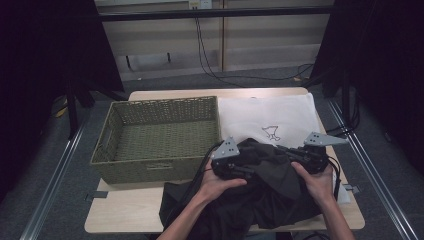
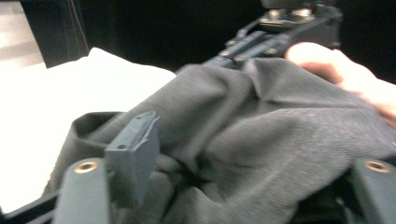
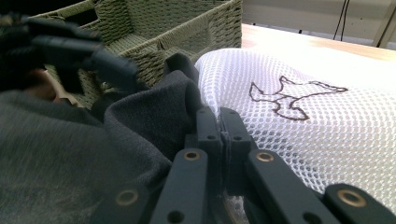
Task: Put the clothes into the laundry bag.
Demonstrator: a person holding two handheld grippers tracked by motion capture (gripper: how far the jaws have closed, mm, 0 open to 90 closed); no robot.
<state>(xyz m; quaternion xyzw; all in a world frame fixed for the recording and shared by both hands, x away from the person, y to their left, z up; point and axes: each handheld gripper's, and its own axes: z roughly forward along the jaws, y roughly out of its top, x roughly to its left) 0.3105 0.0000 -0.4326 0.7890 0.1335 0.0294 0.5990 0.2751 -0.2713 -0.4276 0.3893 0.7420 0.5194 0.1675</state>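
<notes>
No brand name, label or readable writing shows anywhere; the only mark is a dark outline drawing of an animal (image 1: 270, 132) on the white mesh laundry bag (image 1: 280, 116), seen close in the right gripper view (image 3: 292, 100).

Counted: one rectangular olive-green woven basket (image 1: 160, 137), one white mesh bag, one dark grey fabric garment (image 1: 260, 192), one light wooden bench (image 1: 125, 212), two hand-held grippers and two bare hands.

The garment lies bunched at the near edge of the bench, at about 6 o'clock from the mesh bag and 4 o'clock from the basket, with part of it hanging over the front edge. The basket sits at 9 o'clock from the bag, touching or just beside it.

The left gripper (image 1: 235, 162) rests on the upper left of the garment heap. Its fingers (image 2: 133, 158) stand apart, and cloth bulges up between them; no pad presses on it in the left gripper view.

The right gripper (image 1: 300, 154) sits at 3 o'clock from the left one, on the garment's upper right. Its fingers (image 3: 219, 135) are drawn tight together with a fold of the grey cloth lying against them; whether cloth is actually pinched between them I cannot tell.
</notes>
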